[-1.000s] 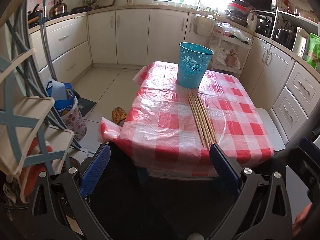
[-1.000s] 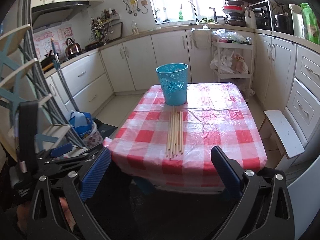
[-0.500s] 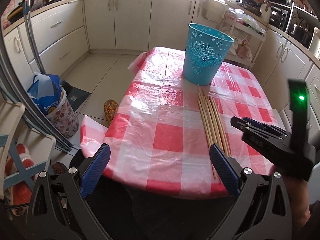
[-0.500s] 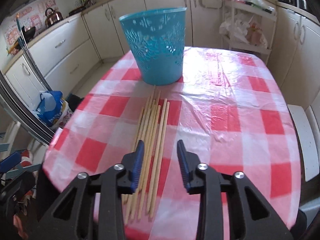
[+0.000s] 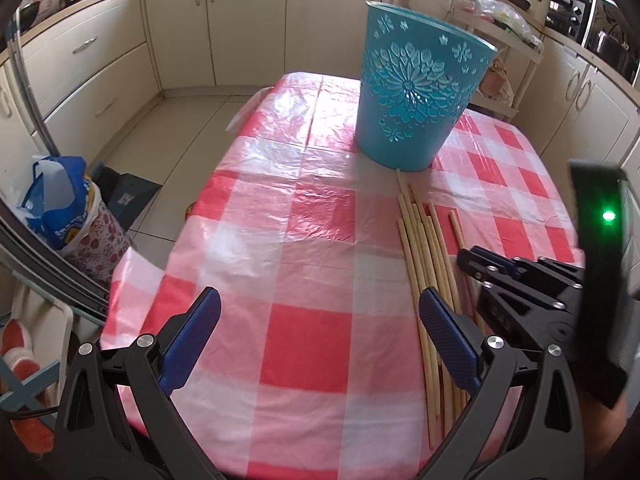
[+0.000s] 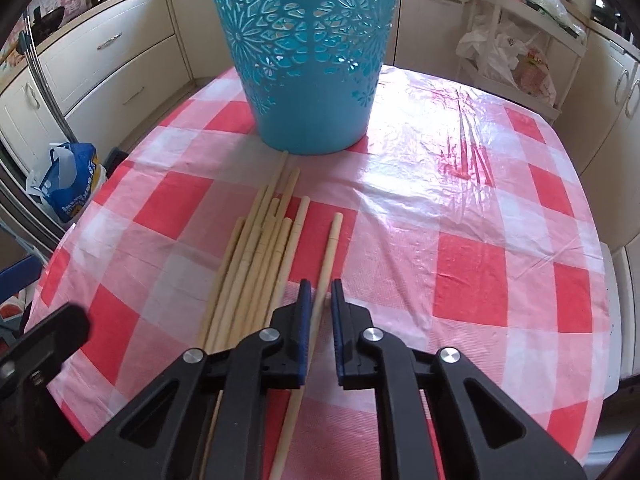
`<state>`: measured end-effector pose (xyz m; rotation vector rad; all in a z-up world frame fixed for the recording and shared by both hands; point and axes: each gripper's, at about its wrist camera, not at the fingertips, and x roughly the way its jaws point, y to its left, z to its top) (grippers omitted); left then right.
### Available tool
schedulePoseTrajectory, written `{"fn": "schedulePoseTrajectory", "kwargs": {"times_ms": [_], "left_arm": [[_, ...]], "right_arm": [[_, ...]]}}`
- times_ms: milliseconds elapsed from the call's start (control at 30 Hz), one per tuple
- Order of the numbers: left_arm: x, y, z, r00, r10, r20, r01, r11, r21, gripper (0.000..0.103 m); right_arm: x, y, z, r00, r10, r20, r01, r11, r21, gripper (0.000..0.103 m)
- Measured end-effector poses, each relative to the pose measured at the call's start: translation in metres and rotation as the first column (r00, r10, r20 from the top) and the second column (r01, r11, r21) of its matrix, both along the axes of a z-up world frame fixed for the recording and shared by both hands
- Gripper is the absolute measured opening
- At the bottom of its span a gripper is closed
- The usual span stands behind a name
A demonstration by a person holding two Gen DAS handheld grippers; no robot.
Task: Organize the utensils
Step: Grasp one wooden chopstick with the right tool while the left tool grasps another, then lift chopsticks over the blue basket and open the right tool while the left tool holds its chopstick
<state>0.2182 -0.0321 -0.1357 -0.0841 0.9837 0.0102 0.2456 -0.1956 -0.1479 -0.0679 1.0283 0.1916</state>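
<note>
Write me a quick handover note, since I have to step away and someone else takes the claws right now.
Right claw: closed down around the lone chopstick that lies apart, right of the bundle; the stick runs between its pads, still flat on the tablecloth.
Left claw: open, empty, over the cloth left of the sticks.
Bundle of chopsticks: on the table, tips toward the blue basket, which stands upright behind them.
Done: no stick seen in the basket.
Left: lift this stick, drop it in, repeat for the rest.

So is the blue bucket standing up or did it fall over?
Standing up. The blue bucket sits on its flat bottom on the checked tablecloth, open rim at the top, with the wooden sticks lying in front of it.
</note>
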Motion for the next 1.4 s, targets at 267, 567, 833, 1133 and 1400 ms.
{"fn": "schedulePoseTrajectory", "kwargs": {"times_ms": [267,567,833,1133,1400], "left_arm": [[0.036,-0.029,-0.026,0.999,-0.038,-0.027,0.039,0.998,0.052,0.095],[0.045,-0.034,-0.039,0.998,-0.039,-0.052,0.043,0.996,0.083,0.093],[0.049,-0.041,-0.041,0.996,-0.067,-0.051,0.072,0.992,0.105,0.085],[0.044,-0.052,-0.036,0.975,-0.22,0.003,0.219,0.973,0.074,0.012],[0.04,-0.014,-0.034,0.963,-0.264,-0.048,0.253,0.954,-0.158,0.004]], "right_arm": [[-0.01,-0.03,-0.001,1.0,-0.019,0.004,0.018,0.996,0.088,0.007],[-0.011,-0.033,-0.004,0.999,-0.033,0.004,0.032,0.988,0.15,0.007],[-0.012,-0.03,-0.002,1.0,-0.022,0.01,0.021,0.993,0.119,0.008],[-0.012,-0.029,0.0,1.0,0.009,-0.007,-0.008,0.996,0.092,0.006],[-0.024,-0.031,0.001,0.999,0.003,-0.033,0.001,0.993,0.118,0.006]]}}
